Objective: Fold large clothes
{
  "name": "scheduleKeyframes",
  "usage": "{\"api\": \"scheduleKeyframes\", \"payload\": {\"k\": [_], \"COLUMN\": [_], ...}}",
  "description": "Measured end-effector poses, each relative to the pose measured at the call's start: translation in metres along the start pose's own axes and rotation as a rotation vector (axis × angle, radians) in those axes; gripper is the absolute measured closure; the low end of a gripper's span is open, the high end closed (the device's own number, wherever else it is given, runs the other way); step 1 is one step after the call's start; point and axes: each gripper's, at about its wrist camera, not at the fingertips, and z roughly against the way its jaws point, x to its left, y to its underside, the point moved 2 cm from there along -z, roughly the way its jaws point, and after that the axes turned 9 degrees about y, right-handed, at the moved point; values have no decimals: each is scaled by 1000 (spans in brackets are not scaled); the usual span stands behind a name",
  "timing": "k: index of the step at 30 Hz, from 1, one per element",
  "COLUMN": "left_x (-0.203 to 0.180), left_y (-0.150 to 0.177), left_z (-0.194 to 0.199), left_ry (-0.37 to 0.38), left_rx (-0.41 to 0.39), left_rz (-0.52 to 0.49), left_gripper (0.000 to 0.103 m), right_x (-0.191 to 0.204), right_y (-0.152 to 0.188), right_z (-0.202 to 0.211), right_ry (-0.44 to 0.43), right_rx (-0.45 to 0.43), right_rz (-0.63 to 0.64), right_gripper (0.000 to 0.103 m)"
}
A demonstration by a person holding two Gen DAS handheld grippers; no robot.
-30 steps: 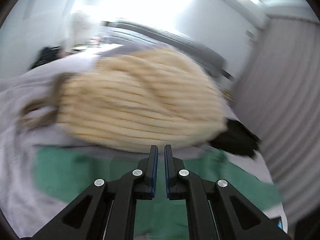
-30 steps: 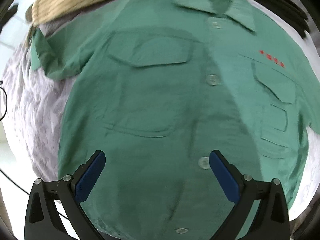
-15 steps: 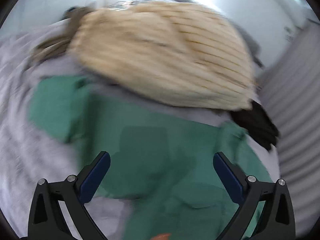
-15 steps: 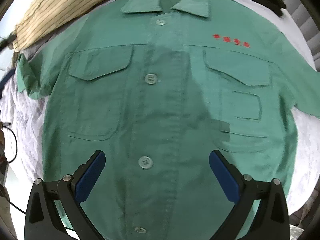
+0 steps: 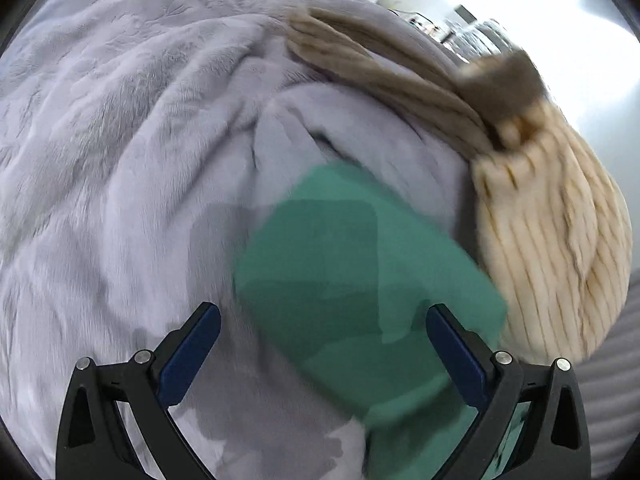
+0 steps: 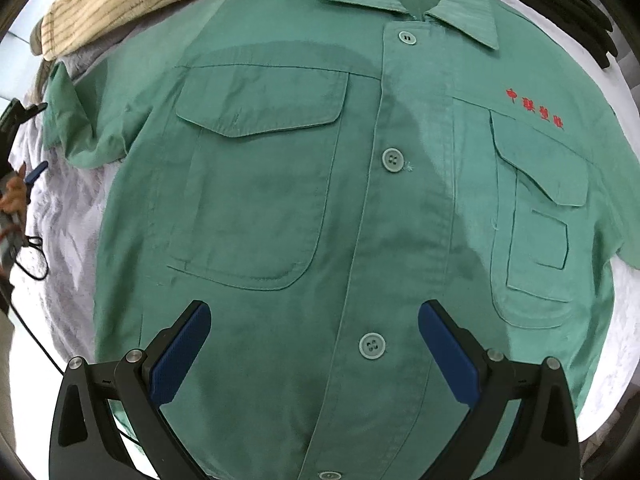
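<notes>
we see a green short-sleeved work shirt (image 6: 304,216) laid flat and face up on a pale lilac plush blanket (image 6: 76,216), buttoned down the front, collar at the top of the right wrist view. it has two flapped chest pockets, and red embroidered characters (image 6: 534,109) sit above the pocket on the right of that view. our right gripper (image 6: 314,354) hangs over the lower front of the shirt with its blue-padded fingers (image 6: 178,358) spread wide and nothing between them; one button (image 6: 372,346) lies in the gap below.

in the left wrist view our left gripper (image 5: 322,354) also has its fingers far apart, empty, poised above the shirt's sleeve (image 5: 360,280), which lies spread on the blanket (image 5: 120,160) and looks blurred. just beside the sleeve lies a cream striped garment (image 5: 556,252) with a tan knitted piece (image 5: 384,68) stretching away from it. the same cream garment (image 6: 132,4) shows beyond the shirt's shoulder in the right view, and a dark garment (image 6: 576,4) lies past the collar. a hand (image 6: 14,194) shows at the left edge there.
</notes>
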Motion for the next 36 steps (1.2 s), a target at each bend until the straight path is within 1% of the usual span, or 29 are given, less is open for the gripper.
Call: {"api": "scheduleKeyframes", "payload": {"k": [1, 2, 4, 5, 6, 7, 8, 9, 10, 12, 13, 15, 17, 19, 20, 22, 24, 26, 27, 28, 29, 30, 31, 33, 34, 35, 36], "left_x": [2, 2, -4, -10, -17, -23, -28, -33, -37, -63, -73, -106, -129, -150, -158, -170, -163, -161, -160, -145, -139, -131, -126, -117, -109, -102, -93], "left_y": [-4, -11, -19, -20, -19, -18, -17, -14, -12, -5, -2, 10, 21, 33, 33, 43, 55, 50, 45, 52, 49, 51, 44, 41, 36, 34, 31], "left_z": [-1, -7, -12, -15, -19, -22, -25, -27, -25, -18, -19, -19, -28, -47, -57, -81, -78, -80, -79, -62, -54, -42, -32, -22, -16, -10, -2], "left_ry": [3, 7, 16, 3, -17, -37, -38, -19, -8, 55, 68, 123, 147, 139, 135, 126, 104, 92, 93, 100, 99, 90, 84, 72, 43, 30, 13], "left_rx": [1, 5, 8, 12, 32, 54, 66, 71, 65, 49, 50, 73, 107, 143, 161, 197, 218, 209, 203, 198, 184, 164, 131, 135, 131, 124, 111], "left_rz": [7, 20, 11, -16, -54, -88, -111, -136, -150, -242, -271, -380, -448, -512, -530, -551, -555, -532, -517, -506, -486, -473, -455, -440, -421, -405, -380], "left_gripper": [0, 0, 2, 16, 39, 52, 73, 79, 79, 79, 79, 79, 79, 79, 79, 79, 79, 78, 69, 61, 35, 20, 20, 20, 20, 20, 20], "right_x": [3, 0, 5, 4, 2, 6, 10, 11, 15, 21, 22, 24, 24, 25, 27, 32, 42, 56, 66, 72, 83, 93, 101, 127, 143, 154, 173], "right_y": [-2, 3, 7, 9, 11, 10, 10, 14, 14, 12, 12, 10, 10, 6, 3, -6, -17, -30, -40, -44, -53, -58, -65, -85, -96, -101, -112], "right_z": [-1, 4, 8, 8, 8, 8, 7, 8, 7, 9, 9, 13, 14, 15, 16, 21, 26, 31, 34, 36, 38, 37, 39, 45, 49, 50, 53], "right_ry": [7, 11, 16, 16, 16, 15, 12, 10, 7, 0, 0, 1, 8, 11, 12, 9, 0, -10, -21, -29, -45, -59, -71, -89, -98, -103, -110], "right_rx": [3, 4, 3, 3, 3, 5, 9, 11, 13, 8, 4, -18, -33, -40, -46, -73, -109, -150, -178, -191, -214, -230, -246, -281, -304, -317, -341], "right_rz": [4, 7, 14, 18, 20, 21, 22, 22, 22, 23, 22, 20, 18, 16, 18, 39, 79, 119, 143, 153, 171, 185, 202, 249, 280, 301, 341], "right_gripper": [0, 0, 0, 0, 0, 0, 0, 0, 0, 0, 0, 0, 0, 0, 0, 0, 0, 0, 0, 0, 0, 0, 0, 0, 0, 0, 0]}}
